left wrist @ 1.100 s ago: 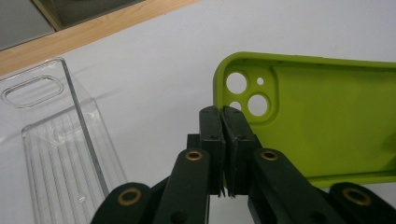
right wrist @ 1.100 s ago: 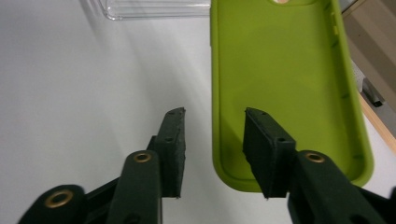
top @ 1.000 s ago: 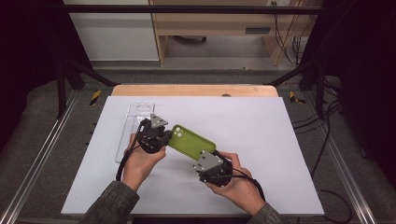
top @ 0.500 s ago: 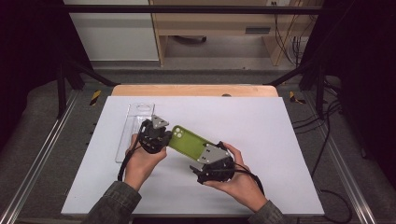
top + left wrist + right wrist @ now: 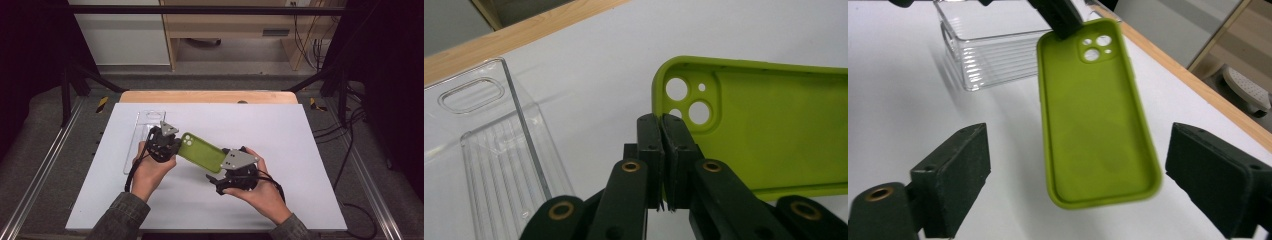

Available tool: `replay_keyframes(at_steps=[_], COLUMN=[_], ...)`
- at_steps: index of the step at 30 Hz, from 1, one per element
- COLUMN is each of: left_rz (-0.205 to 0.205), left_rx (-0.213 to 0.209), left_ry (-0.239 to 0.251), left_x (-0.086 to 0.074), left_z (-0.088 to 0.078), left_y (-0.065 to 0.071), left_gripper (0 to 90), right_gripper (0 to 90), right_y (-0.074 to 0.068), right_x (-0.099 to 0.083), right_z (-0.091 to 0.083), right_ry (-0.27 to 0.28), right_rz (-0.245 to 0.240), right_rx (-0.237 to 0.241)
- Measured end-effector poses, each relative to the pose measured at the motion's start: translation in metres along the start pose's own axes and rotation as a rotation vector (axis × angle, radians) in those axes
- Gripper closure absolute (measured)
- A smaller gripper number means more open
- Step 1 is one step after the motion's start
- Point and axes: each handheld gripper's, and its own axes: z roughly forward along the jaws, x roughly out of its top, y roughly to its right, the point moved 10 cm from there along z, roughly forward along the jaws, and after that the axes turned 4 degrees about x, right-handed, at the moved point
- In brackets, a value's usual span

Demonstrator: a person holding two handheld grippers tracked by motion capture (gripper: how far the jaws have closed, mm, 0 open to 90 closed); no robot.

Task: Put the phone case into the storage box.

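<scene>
Left tool (image 5: pixel 663 130) clenched on green phone case (image 5: pixel 202 152); right tool (image 5: pixel 1075 185) just released it; clear bin (image 5: pixel 140 140) empty

Left gripper (image 5: pixel 161 143) and right gripper (image 5: pixel 235 172): black frames, each topped by a grey three-cornered plate with small holes and trailing a black cable. The matte black jaws, rising from the lower frame edge, carry brass-coloured pivot screws. Both forearms wear dark grey-green sleeves.

White table top (image 5: pixel 280 130), wooden far edge; clear plastic tray (image 5: pixel 140 135) lying at left.
</scene>
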Motion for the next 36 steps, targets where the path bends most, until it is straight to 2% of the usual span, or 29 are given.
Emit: replay_keyframes(at_steps=[7,12,14,20,22,23,28,31,36], left_rz=[0.010,0.018,0.033,0.036,0.047,0.049,0.053,0.049,0.039], left_rx=[0.013,0.020,0.028,0.039,0.049,0.053,0.060,0.049,0.057], left_ry=[0.011,0.024,0.031,0.051,0.052,0.050,0.052,0.062,0.064], left_x=[0.005,0.009,0.010,0.015,0.017,0.017,0.021,0.023,0.025], left_z=[-0.002,-0.005,-0.007,-0.015,-0.018,-0.018,-0.024,-0.028,-0.034], left_y=[-0.004,-0.007,-0.011,-0.019,-0.022,-0.024,-0.034,-0.039,-0.054], left_gripper=[86.6,86.6,86.6,86.6,86.6,86.7,86.5,86.6,86.5], right_gripper=[7.7,6.1,5.8,7.4,8.3,9.5,9.5,10.6,10.2], right_y=[0.019,0.032,0.037,0.054,0.062,0.064,0.072,0.074,0.072], right_x=[-0.004,-0.013,-0.017,-0.032,-0.037,-0.040,-0.058,-0.064,-0.078], right_z=[-0.021,-0.029,-0.032,-0.040,-0.043,-0.044,-0.047,-0.050,-0.053], right_ry=[0.027,0.033,0.036,0.041,0.069,0.086,0.099,0.130,0.131], right_rz=[0.028,0.057,0.066,0.096,0.089,0.093,0.126,0.103,0.127], right_rx=[-0.038,-0.057,-0.074,-0.130,-0.173,-0.179,-0.184,-0.206,-0.219])
